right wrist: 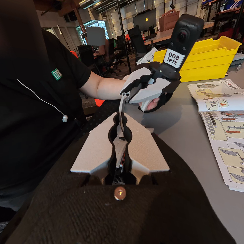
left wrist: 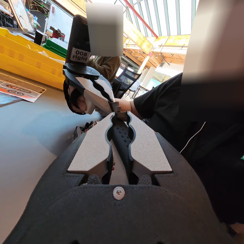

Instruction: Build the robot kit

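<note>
My left gripper (left wrist: 120, 113) is shut on the end of a grey curved toy-brick piece (left wrist: 120, 116), held above the grey table (left wrist: 33, 132). My right gripper (left wrist: 113, 104) comes in from the upper left, and its tips meet the same grey assembly. In the right wrist view my right gripper (right wrist: 120, 113) is shut on the lower end of the curved grey piece (right wrist: 121, 104). My left gripper (right wrist: 125, 95) pinches the piece's upper end, which has holes. The two gripper tips are almost touching.
Yellow bins (left wrist: 26, 58) (right wrist: 206, 58) stand at the table's far side. An open instruction booklet (right wrist: 224, 125) (left wrist: 21, 91) lies flat on the table. Small loose parts (left wrist: 87, 125) lie under the grippers. A person in a black shirt (right wrist: 39, 105) is close by. My left and right fingertips are right by each other.
</note>
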### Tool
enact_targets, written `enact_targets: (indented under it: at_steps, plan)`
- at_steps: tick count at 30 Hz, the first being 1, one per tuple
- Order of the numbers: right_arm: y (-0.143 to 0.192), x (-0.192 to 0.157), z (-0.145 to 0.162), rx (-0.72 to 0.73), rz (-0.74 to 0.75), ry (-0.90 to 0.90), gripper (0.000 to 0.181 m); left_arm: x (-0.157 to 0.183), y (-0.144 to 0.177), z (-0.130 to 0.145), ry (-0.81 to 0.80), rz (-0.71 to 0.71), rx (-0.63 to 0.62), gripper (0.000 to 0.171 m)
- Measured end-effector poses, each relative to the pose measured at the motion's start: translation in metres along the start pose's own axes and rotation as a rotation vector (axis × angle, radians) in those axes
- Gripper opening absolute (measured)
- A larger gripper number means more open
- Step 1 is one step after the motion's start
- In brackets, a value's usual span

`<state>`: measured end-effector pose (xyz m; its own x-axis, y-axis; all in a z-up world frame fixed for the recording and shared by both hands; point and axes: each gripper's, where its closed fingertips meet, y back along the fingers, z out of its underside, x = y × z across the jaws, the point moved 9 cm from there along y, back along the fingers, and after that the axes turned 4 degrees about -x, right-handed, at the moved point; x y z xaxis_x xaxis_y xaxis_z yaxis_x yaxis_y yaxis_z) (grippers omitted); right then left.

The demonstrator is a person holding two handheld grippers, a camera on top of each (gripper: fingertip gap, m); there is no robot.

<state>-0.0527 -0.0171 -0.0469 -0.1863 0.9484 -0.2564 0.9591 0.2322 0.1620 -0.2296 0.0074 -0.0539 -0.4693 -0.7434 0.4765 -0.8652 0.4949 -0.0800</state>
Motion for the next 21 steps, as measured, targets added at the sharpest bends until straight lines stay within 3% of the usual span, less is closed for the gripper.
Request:
enact_targets:
  at_steps: [21]
  plan:
    - [0.007, 0.014, 0.004, 0.026, 0.103, -0.082, 0.0, -0.006, 0.006, -0.004, -0.137, -0.248, 0.004, 0.013]
